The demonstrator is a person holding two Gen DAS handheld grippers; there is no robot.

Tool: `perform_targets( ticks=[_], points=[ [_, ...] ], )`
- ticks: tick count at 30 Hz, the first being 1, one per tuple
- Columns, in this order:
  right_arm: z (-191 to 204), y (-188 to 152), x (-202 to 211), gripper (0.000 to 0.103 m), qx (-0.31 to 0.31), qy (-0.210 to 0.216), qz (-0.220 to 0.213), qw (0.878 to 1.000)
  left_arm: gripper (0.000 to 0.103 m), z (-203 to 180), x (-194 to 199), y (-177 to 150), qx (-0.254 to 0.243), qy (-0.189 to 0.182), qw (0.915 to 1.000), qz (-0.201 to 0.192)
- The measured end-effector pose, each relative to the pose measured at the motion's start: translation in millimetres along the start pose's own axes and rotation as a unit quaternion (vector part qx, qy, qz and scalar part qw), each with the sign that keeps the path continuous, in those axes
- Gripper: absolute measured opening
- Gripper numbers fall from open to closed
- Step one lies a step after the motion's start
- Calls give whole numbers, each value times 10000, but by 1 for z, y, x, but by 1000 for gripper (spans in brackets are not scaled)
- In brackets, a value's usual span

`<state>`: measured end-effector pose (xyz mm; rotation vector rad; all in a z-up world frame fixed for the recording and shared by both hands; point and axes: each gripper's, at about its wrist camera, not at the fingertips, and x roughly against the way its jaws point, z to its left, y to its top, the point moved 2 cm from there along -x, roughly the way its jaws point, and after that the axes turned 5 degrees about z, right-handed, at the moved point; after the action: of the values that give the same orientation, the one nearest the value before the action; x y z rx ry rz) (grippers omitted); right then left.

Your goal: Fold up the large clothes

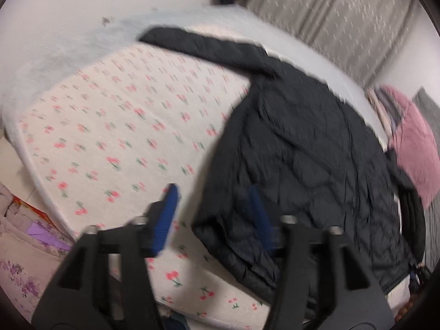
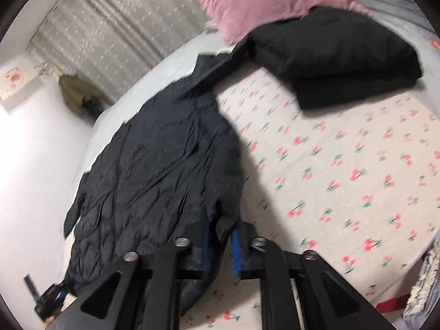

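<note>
A dark navy quilted jacket (image 1: pixel 308 148) lies spread on a cherry-print bed sheet (image 1: pixel 115 126), one sleeve stretched toward the wall. My left gripper (image 1: pixel 214 206) is open, its blue pads either side of the jacket's lower corner, just above it. In the right wrist view the same jacket (image 2: pixel 154 165) runs away from me. My right gripper (image 2: pixel 221 243) is shut on the jacket's near hem edge, fabric pinched between the blue pads. The left gripper (image 2: pixel 49 299) shows small at the jacket's other corner.
A folded black garment (image 2: pixel 335 57) lies on the sheet (image 2: pixel 343 170) near a pink pillow (image 2: pixel 264 0). The pillow also shows in the left wrist view (image 1: pixel 415 143). Grey curtains (image 2: pixel 115 22) and a white wall border the bed. Floral fabric (image 1: pixel 24 261) lies beside the bed's edge.
</note>
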<state>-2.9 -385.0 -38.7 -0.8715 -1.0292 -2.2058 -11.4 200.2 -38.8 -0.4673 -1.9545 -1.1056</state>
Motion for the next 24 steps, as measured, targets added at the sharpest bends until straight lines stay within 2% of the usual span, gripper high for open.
perform_targets(
  ticks=[1,2,4,6,7,9,12,15,17,19,22,24],
  points=[
    [-5,3,6,34,-105,-85,-182,9997,63,5,9,4,98,72,9997,-220],
    [-11,7,13,53,-238,-164,-357,9989,64,7,14,7,148,142,9991,-360],
    [-22,12,25,71,-531,-239,-745,9955,73,7,18,12,209,290,9979,-542],
    [-25,16,30,71,-674,-290,-1007,9922,75,-2,12,15,186,224,9984,-478],
    [-23,18,28,71,-647,-273,-1001,9925,75,-9,7,16,144,108,9991,-378],
    [-14,19,14,71,-576,-75,-791,9952,75,-24,0,14,179,-174,9994,-257],
    [-2,22,-5,71,-548,253,-509,9969,75,-53,0,14,90,-435,9982,-402],
    [3,25,-4,71,-546,233,-798,9950,79,-89,-10,21,-86,-479,9981,-375],
    [5,32,-6,71,-575,100,-1072,9925,80,-114,-21,30,-119,-508,9985,-189],
    [7,38,-14,71,-551,42,-1111,9923,80,-141,-30,39,-192,-383,9991,7],
    [12,43,-29,71,-476,-18,-965,9942,80,-194,-35,51,-782,-511,9955,152],
    [15,47,-39,71,-437,-39,-849,9954,81,-216,-41,57,-1059,-502,9930,117]
  ],
)
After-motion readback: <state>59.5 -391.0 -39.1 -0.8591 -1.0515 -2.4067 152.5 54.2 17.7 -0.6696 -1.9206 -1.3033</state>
